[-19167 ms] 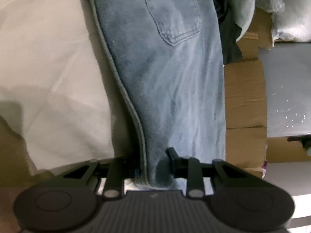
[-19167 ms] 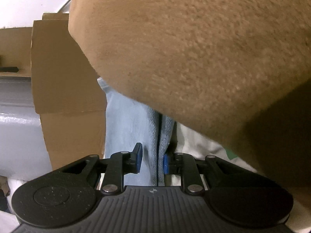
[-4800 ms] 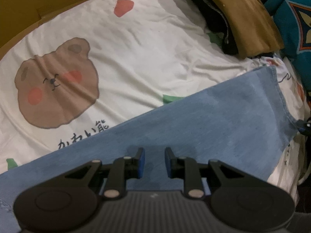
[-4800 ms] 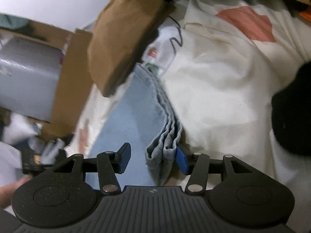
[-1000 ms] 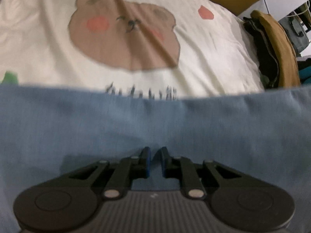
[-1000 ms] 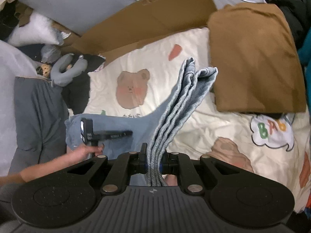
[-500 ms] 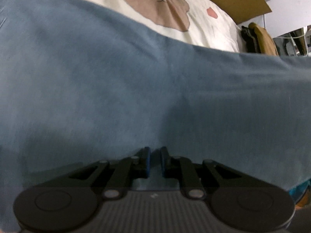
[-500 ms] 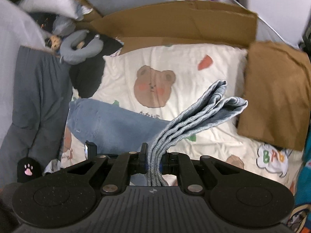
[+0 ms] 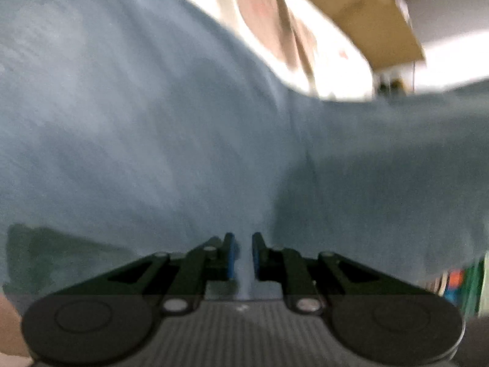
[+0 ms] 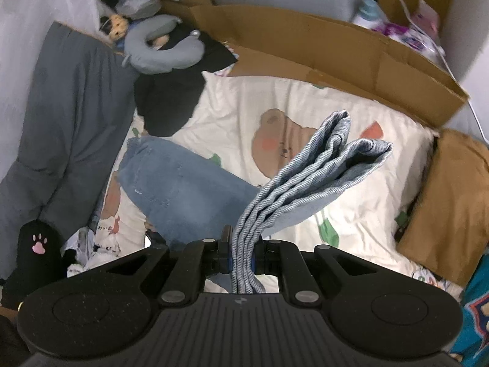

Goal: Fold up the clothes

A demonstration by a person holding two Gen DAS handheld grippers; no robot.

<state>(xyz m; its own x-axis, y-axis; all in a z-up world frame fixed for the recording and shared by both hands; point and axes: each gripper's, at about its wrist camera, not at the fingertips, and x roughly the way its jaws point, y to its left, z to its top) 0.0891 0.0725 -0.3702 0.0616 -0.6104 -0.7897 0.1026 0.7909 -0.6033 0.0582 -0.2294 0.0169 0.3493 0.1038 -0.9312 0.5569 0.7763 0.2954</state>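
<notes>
Cream bedding printed with brown bears covers the bed where the work is done, ringed by cardboard and heaped clothing. On the right gripper the fingers are drawn in narrow and clamp a bunched stack of layers of the jeans, the ribbed pale-blue edges standing out of the grip and fanning up and to the right above the sheet. From that pinch the denim runs down and left to the wider body of the garment, which lies on the bed beside a printed bear face. On the left gripper the fingers are likewise almost together, nipping a thin ridge of the same denim; its view is blurred, and blue cloth fills nearly all of it, with a strip of white sheet and a smeared brown print showing above. Farther out in the right wrist view, a folded brown garment sits at the right edge of the bed, touching the sheet. A flattened cardboard box stands along the far side of the bed. To the left lie a dark grey garment, a black piece of clothing and a grey neck pillow resting above it. A black sock with a pink paw print is at the lower left.
</notes>
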